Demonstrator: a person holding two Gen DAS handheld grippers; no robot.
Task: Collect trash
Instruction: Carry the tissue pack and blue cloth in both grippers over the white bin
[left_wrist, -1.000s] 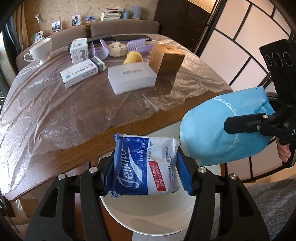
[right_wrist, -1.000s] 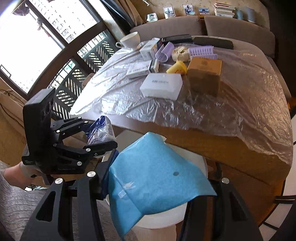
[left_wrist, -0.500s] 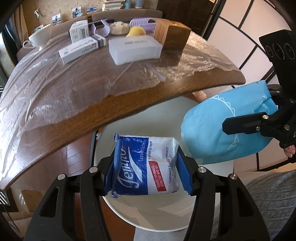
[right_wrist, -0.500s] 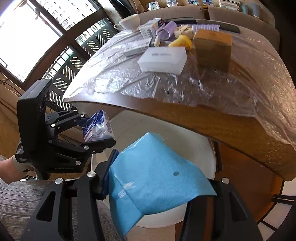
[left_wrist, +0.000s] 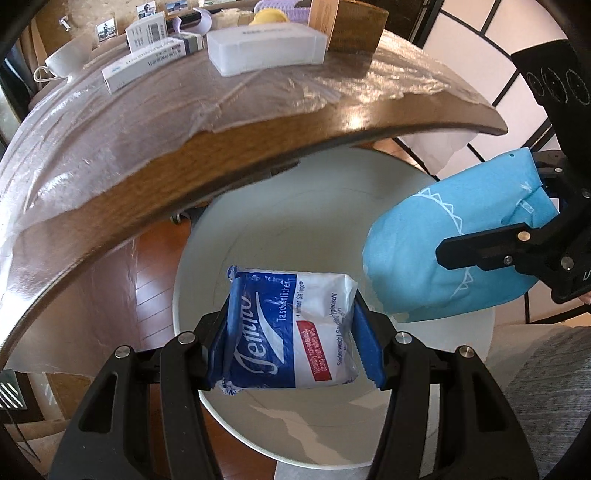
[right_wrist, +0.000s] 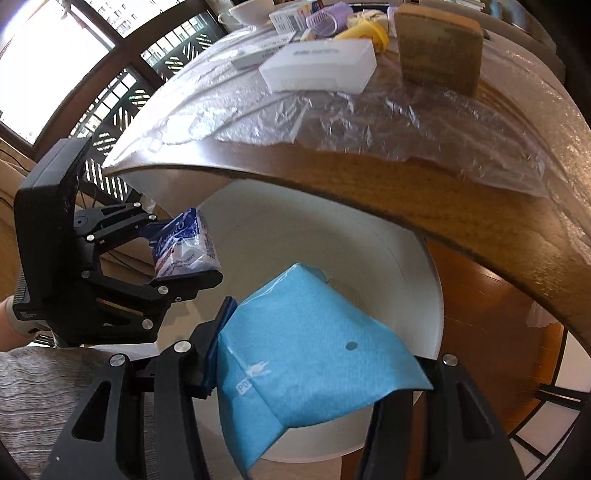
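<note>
Left gripper (left_wrist: 291, 347) clamps a tissue pack (left_wrist: 291, 328), right gripper (right_wrist: 314, 373) a blue bag (right_wrist: 306, 343), above the white bin (left_wrist: 295, 229).

Blue-and-white tissue pack (left_wrist: 291, 330) with red label, light blue packet (right_wrist: 306, 354) with white zigzag trim, white bin (left_wrist: 332, 236).

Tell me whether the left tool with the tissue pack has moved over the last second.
Yes. Against the table edge, the left tool with its tissue pack has dropped below table height and now sits over the white bin, which fills far more of its view.
</note>
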